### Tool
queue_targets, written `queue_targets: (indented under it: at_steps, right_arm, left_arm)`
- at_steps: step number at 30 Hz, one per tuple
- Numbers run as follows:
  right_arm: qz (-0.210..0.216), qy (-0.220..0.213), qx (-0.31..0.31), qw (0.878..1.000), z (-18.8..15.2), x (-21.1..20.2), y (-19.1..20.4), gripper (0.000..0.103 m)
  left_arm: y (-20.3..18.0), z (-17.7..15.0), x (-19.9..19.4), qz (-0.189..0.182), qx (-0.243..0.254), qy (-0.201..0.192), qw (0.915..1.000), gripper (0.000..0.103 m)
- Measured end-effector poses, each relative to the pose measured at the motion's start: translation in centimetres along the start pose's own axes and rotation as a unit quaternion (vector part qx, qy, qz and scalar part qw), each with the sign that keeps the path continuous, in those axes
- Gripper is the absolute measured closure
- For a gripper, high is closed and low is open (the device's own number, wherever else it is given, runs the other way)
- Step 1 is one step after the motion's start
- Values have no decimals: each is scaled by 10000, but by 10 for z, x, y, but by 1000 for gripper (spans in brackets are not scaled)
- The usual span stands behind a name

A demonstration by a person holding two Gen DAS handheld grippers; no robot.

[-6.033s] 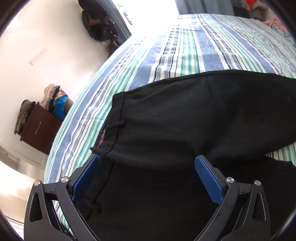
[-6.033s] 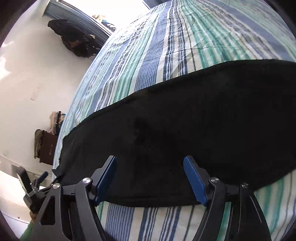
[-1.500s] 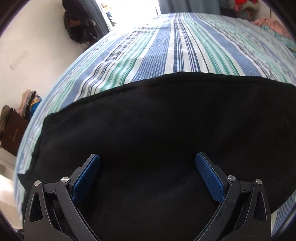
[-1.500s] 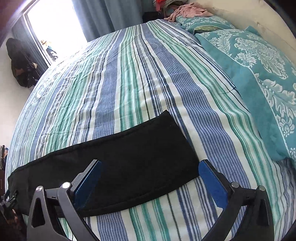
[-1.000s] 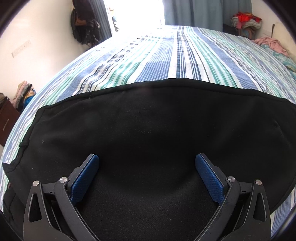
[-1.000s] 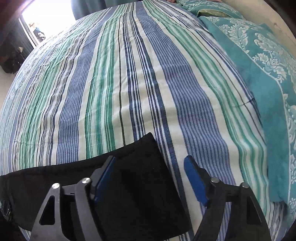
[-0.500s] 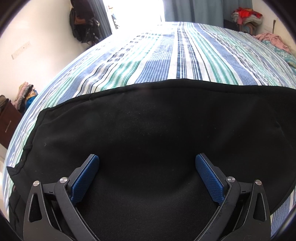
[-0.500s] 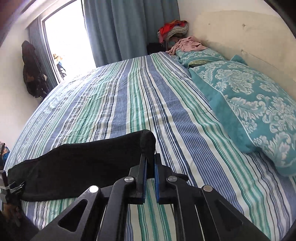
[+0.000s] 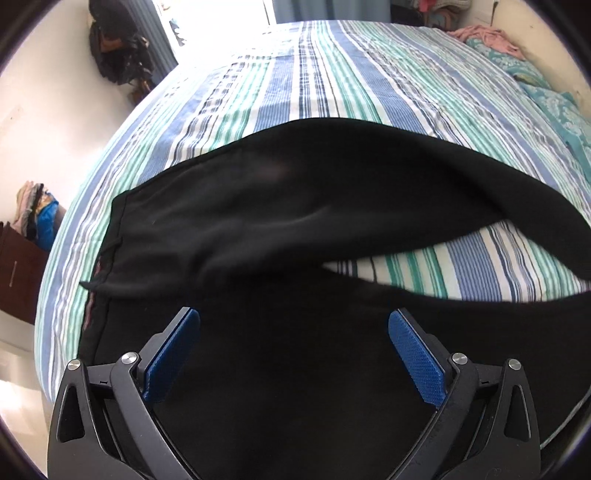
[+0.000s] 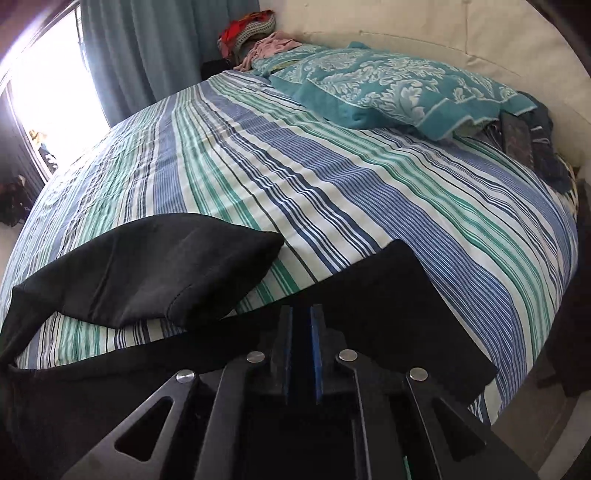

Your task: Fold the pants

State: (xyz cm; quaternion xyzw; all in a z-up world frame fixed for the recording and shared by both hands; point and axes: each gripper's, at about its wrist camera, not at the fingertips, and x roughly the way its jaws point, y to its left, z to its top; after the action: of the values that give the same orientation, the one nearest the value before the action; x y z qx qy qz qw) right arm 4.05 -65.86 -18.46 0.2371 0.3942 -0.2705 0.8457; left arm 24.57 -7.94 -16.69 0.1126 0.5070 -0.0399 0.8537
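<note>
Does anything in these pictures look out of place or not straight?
Yes. The black pants are not lying folded flat: one leg has splayed away from the other, exposing a wedge of striped bedsheet between them. The left gripper is open above the fabric.

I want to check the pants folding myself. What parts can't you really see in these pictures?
- Black pants: in the left wrist view the near part runs off the bottom edge, behind the open left gripper.
- Right gripper: its jaws stand nearly together; black cloth hides whether they pinch it.
- Clothes pile beyond the teal pillow: too small to name.
- Dark items by the headboard: unclear.
</note>
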Motion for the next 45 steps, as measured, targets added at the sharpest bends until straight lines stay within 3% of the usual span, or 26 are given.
queue_targets:
  at_steps: [1,3,5,7,11,15,20,24,39,45]
  right_arm:
    - [-62,-109,130,9998,-3,-7,-6,67]
    - [35,-516,323,9981,-10,-33,-7,31]
    - [216,-906,347,9950,-20,-63,6,23]
    - [515,-1075,202,9927,-34,-85,30,23]
    - [1057,-981,-235,9893,-76,-105,83,11]
    - [1254,-584,-919,9861,-101,-96,128,11]
    - [861,-511,-1551,9828,-115,-79,153,11]
    - [766,-556,-1660,9816,-117,-76,157,11]
    - [614,307,-1742,9823,-127,-40,154,11]
    - [702,359,-1644,9832,-135,-35,150,1]
  left_arm:
    - [5,-12,-2,63,-40,-90,9999,1]
    - [15,-32,0,204,-192,-210,9994,1]
    - [22,-43,7,240,-331,-288,9987,1]
    - [25,-49,14,340,-443,-392,9977,1]
    - [28,-60,42,309,-505,-388,9975,0]
    - [41,-63,44,-105,-803,-441,9957,0]
    - [37,-66,43,-62,-781,-502,9957,0]
    - [34,-66,43,-25,-760,-530,9957,0]
    - [34,-65,44,37,-731,-590,9956,0]
    - [34,-65,43,36,-731,-591,9956,0]
